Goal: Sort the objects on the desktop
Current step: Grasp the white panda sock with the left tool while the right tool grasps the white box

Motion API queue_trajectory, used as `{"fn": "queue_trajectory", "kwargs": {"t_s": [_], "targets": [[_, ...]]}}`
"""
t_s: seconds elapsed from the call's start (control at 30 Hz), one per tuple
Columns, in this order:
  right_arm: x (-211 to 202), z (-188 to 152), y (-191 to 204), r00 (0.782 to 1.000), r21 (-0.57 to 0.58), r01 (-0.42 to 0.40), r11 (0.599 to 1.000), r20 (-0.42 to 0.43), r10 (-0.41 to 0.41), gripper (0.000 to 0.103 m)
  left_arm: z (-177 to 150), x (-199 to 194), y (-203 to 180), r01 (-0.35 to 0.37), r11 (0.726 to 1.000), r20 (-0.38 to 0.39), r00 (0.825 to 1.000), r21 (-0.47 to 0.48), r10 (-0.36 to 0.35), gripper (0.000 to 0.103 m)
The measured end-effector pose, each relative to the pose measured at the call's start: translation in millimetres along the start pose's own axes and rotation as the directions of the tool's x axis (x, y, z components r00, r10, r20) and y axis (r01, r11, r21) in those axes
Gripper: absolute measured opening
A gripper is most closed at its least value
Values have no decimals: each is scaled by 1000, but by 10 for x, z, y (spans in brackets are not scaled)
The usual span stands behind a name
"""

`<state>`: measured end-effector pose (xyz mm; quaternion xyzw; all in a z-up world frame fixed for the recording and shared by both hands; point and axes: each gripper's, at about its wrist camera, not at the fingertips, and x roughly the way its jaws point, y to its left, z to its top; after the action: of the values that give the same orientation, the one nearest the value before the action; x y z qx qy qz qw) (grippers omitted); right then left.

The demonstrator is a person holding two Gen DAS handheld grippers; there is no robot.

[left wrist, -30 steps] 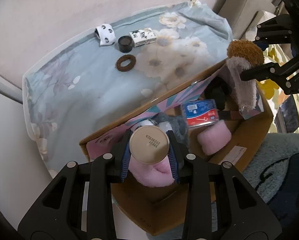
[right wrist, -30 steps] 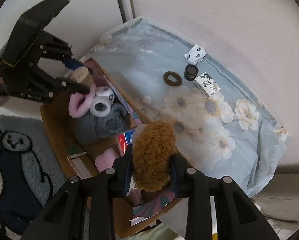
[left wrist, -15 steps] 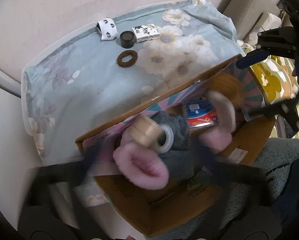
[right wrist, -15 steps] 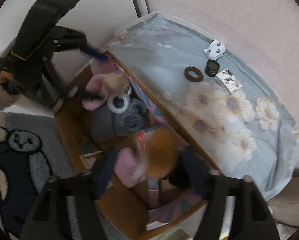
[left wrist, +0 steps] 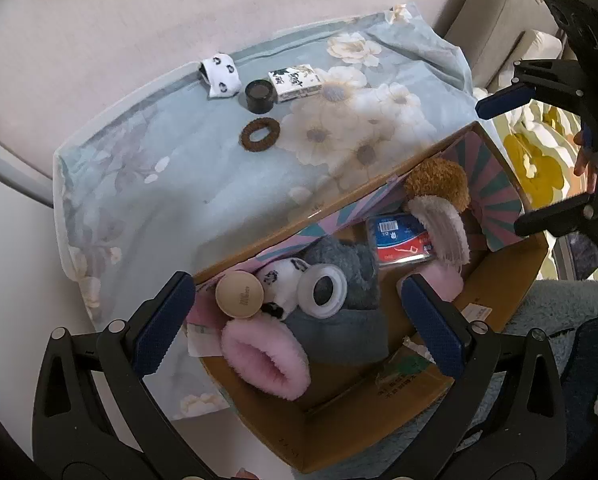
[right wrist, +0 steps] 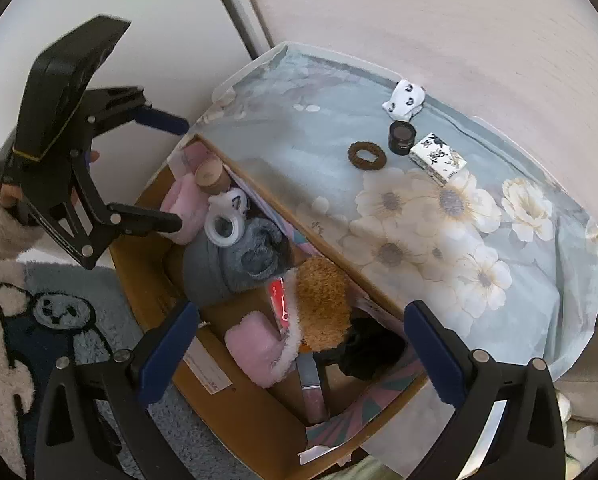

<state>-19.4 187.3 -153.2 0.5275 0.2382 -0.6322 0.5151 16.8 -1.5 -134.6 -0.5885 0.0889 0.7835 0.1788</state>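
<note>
A cardboard box [left wrist: 379, 412] [right wrist: 235, 412] stands beside a low table with a floral cloth [left wrist: 187, 184] [right wrist: 439, 240]. In the box lie a tan round jar [left wrist: 239, 295] [right wrist: 210, 173], a brown fluffy slipper [left wrist: 439, 196] [right wrist: 319, 304], pink slippers [left wrist: 265, 356], a grey slipper [left wrist: 339, 308], a white tape roll [left wrist: 323, 290] and a blue packet [left wrist: 399, 236]. My left gripper [left wrist: 299, 324] [right wrist: 167, 168] is open and empty above the jar. My right gripper [right wrist: 299, 344] [left wrist: 547, 160] is open and empty above the brown slipper. On the cloth lie a brown hair tie [left wrist: 260, 134] [right wrist: 367, 155], a black jar [left wrist: 260, 96], a printed box [left wrist: 295, 82] and a white sock [left wrist: 220, 80].
A pale wall [left wrist: 139, 20] runs behind the table. A blue rug with a panda pattern [right wrist: 55, 320] lies on the floor beside the box. A sofa edge [left wrist: 499, 20] shows at the far right.
Both grippers have opened. The tan jar dropped from my left gripper into the box. The brown slipper dropped from my right gripper into the box. Both grippers have lifted back.
</note>
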Motion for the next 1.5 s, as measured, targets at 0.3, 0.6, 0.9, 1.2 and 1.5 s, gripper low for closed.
{"fn": "queue_trajectory", "kwargs": {"t_s": [0.3, 0.6, 0.9, 1.2, 1.5], "targets": [[-119, 8, -14, 999, 6, -2, 1000, 40, 2, 102, 61, -211, 33, -42, 999, 59, 997, 2, 42, 103], [-486, 163, -136, 974, -17, 196, 980, 122, -193, 102, 259, -447, 313, -119, 991, 112, 986, -55, 125, 103], [-532, 361, -717, 950, 160, 266, 951, 122, -286, 102, 758, -460, 666, -97, 993, 157, 982, -67, 106, 103], [80, 625, -1070, 970, 69, 219, 973, 92, -225, 102, 1485, 244, 827, -77, 996, 107, 991, -39, 80, 103], [867, 879, -1549, 981, 20, 153, 988, 115, -155, 102, 1924, 1308, 1162, -23, 967, 39, 999, -253, 34, 96]]}}
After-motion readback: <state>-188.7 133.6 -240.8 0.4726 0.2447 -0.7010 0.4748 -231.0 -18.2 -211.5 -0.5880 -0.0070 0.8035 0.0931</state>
